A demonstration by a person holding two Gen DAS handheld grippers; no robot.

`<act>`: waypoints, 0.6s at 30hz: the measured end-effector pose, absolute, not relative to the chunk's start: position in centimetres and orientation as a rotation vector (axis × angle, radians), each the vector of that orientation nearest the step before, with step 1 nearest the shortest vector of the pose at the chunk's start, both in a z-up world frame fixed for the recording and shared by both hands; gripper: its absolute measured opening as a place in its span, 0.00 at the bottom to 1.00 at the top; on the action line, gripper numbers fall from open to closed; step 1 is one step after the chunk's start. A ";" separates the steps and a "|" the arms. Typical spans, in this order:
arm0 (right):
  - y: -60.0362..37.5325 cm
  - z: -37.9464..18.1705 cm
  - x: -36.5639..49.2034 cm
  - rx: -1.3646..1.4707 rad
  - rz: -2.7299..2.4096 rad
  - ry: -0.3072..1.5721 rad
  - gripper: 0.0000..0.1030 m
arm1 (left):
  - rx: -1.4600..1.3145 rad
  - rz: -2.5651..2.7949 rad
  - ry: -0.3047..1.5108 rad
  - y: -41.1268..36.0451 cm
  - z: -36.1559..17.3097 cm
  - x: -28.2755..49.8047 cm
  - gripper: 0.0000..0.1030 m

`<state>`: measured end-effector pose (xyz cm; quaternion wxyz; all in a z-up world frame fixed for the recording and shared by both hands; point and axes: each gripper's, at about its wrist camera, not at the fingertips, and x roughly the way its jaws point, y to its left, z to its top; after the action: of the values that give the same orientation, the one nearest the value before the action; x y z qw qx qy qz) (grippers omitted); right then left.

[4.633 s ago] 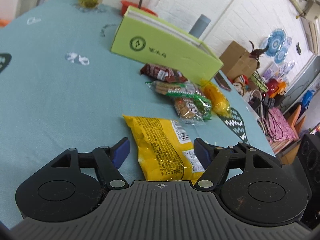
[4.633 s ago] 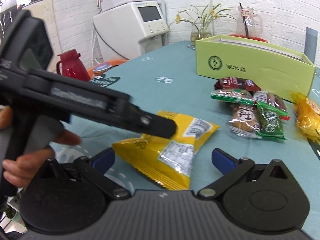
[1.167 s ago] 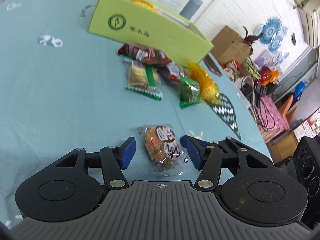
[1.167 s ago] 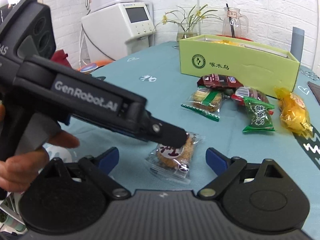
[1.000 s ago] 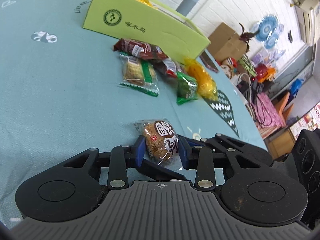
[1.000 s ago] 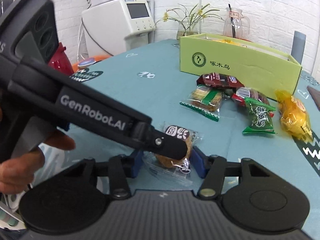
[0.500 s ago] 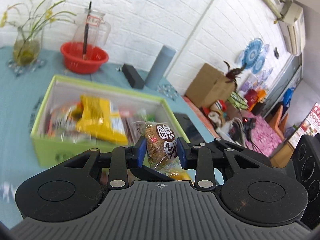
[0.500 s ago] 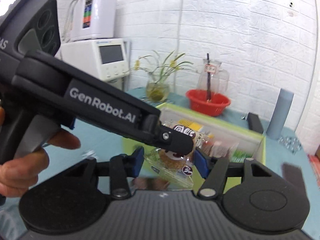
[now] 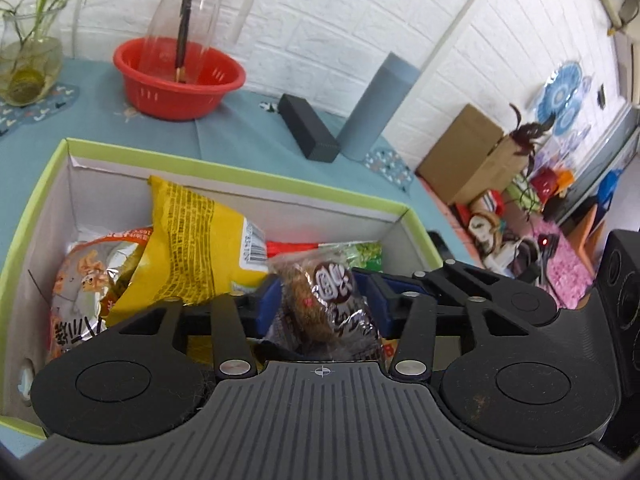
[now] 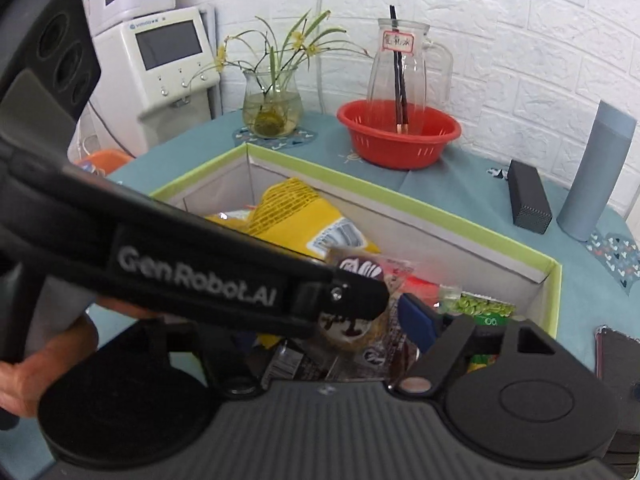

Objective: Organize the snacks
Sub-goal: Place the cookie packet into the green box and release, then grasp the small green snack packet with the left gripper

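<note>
My left gripper (image 9: 322, 302) is shut on a clear-wrapped brown cake snack (image 9: 328, 308) and holds it over the open green box (image 9: 248, 190). The box holds a yellow snack bag (image 9: 196, 240), an orange-printed bag (image 9: 86, 276) and a green pea packet (image 10: 484, 306). In the right wrist view the same snack (image 10: 360, 312) sits between my right gripper's blue pads (image 10: 416, 318), with the left gripper's arm crossing in front. My right gripper (image 10: 352, 328) also looks closed on the snack; its left finger is hidden.
Behind the box stand a red basket (image 9: 178, 78) with a glass jug (image 10: 404, 68), a flower vase (image 10: 272, 104), a black block (image 9: 308, 132) and a grey cylinder (image 9: 376, 108). A white appliance (image 10: 160, 68) stands at the far left.
Both grippers, closed on the cake snack, have carried it forward and down over the box. The box interior now fills the view.
</note>
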<state>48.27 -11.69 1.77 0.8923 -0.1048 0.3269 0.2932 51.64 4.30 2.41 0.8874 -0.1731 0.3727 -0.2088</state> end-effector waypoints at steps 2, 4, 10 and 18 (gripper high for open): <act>-12.3 2.9 46.6 -0.212 0.595 0.603 0.94 | -0.358 -0.427 0.728 4.7 3.4 50.5 0.40; -13.2 4.4 44.2 -0.191 0.585 0.527 0.94 | -0.346 -0.424 0.649 5.1 5.1 48.3 0.52; -15.9 5.6 35.1 -0.129 0.596 0.441 0.99 | -0.366 -0.460 0.563 6.4 6.8 40.6 0.63; -16.3 -0.4 26.6 -0.004 0.603 0.604 0.99 | -0.433 -0.492 0.736 5.3 0.3 32.8 0.61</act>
<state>26.62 -16.29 -0.43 0.9104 -0.0019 0.2927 0.2923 32.79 5.26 0.26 0.8810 -0.2080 0.3532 -0.2362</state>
